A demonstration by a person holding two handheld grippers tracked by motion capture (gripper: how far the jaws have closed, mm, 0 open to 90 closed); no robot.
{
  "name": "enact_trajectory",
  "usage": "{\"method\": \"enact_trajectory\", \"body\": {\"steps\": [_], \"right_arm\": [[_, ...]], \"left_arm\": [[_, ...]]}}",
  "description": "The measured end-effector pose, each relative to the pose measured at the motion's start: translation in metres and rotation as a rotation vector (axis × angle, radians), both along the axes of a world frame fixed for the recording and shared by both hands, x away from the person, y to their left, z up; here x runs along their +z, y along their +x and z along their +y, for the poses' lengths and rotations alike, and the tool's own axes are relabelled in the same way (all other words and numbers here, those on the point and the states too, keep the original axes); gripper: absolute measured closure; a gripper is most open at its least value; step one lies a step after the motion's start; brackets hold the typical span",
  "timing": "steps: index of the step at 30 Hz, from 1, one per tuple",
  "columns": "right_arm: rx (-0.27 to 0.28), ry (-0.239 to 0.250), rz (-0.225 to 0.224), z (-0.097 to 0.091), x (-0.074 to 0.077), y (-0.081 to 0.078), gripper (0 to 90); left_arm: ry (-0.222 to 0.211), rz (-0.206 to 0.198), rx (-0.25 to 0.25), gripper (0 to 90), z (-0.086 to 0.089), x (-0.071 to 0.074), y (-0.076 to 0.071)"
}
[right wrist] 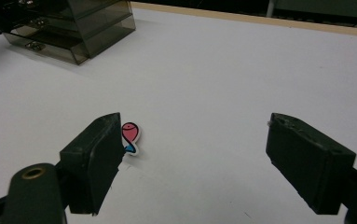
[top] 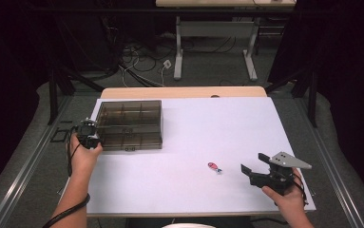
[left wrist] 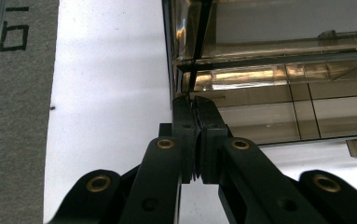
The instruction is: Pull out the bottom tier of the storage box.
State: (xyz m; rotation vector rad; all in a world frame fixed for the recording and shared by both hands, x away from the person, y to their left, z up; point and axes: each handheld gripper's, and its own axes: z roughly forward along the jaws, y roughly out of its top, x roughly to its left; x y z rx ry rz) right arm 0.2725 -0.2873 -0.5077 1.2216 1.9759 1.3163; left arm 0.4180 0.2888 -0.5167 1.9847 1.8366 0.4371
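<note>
A smoky see-through compartment box (top: 129, 124) stands at the back left of the white table. My left gripper (top: 94, 137) is at its front left corner. In the left gripper view the jaws are shut (left wrist: 195, 112), tips against the box's corner (left wrist: 188, 79); whether a thin edge of the box sits between the pads is unclear. A small red and blue fish-shaped piece (top: 214, 167) lies flat right of the table's middle. My right gripper (top: 254, 163) hovers open just right of it. In the right gripper view the fish piece (right wrist: 130, 136) lies beside one jaw, nothing between the jaws (right wrist: 199, 135).
The white sheet (top: 208, 128) covers the table, with a wooden edge (top: 184, 91) at the back. The box's small latches (top: 129, 148) face the person. Beyond the table are a desk frame (top: 215, 42), floor cables and dark curtains.
</note>
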Motion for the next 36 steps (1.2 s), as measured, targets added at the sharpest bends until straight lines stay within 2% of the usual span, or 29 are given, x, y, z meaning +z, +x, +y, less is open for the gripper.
{"method": "enact_trajectory", "body": {"steps": [11,30,36], "right_arm": [[0.002,0.0,-0.003,0.0,-0.0004,0.0003,18.3],[0.004,-0.009,0.001,0.0003,0.0003,0.0001,18.3],[0.009,-0.005,-0.009,0.0007,-0.0003,0.0007,18.3]], "left_arm": [[-0.036,0.013,0.012,89.8,0.0054,0.0011,-0.0001],[-0.039,0.032,0.037,90.0,0.0037,0.0028,-0.0046],[-0.059,0.034,0.039,90.0,0.0054,0.0027,-0.0068]]}}
